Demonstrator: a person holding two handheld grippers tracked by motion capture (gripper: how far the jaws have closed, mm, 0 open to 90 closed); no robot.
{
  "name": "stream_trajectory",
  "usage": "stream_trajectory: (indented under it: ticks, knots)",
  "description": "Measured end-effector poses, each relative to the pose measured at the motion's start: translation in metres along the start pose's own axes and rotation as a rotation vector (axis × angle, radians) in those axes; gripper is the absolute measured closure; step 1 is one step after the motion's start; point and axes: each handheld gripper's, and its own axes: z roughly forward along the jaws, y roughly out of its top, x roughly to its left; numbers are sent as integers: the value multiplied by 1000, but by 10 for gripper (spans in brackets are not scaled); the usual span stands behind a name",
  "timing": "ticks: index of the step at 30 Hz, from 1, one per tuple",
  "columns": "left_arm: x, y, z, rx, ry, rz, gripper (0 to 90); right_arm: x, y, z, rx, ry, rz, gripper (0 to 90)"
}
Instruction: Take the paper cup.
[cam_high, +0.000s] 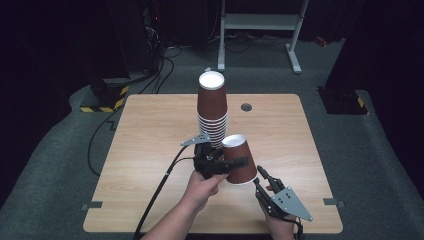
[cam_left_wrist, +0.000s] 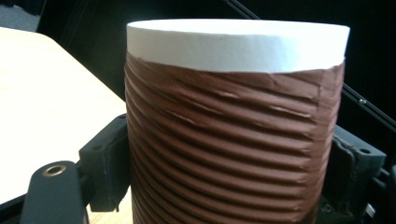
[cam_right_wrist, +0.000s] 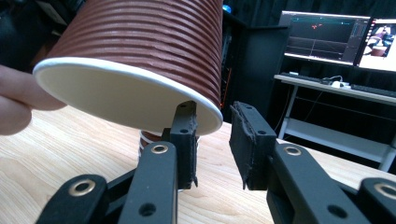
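Note:
A brown ribbed paper cup (cam_high: 240, 159) is held upside down and tilted above the table, with my left gripper (cam_high: 231, 164) shut on its sides. In the left gripper view the cup (cam_left_wrist: 233, 140) stands between the two black pads, white base on top. My right gripper (cam_high: 261, 176) sits just below and right of the cup's mouth. In the right gripper view the cup's white rim (cam_right_wrist: 205, 109) hangs over the gap of that gripper (cam_right_wrist: 212, 116); the jaws stand apart and press on nothing. A tall stack of the same cups (cam_high: 212, 107) stands behind, upside down.
The wooden table (cam_high: 150, 130) has a round cable hole (cam_high: 246, 107) at the back. Behind the table stand a metal desk frame (cam_high: 260, 22) and floor cables (cam_high: 100, 145) at the left. Lit monitors (cam_right_wrist: 322, 35) stand on a desk far off.

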Motion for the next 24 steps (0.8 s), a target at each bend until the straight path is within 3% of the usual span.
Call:
stream_trajectory:
  ticks: [11, 24]
  knots:
    - [1, -3, 6, 18, -8, -25, 181, -1, -2, 1, -13, 19, -10, 740]
    - [2, -3, 5, 24, -19, -35, 179, -1, -2, -1, -32, 6, -13, 793]
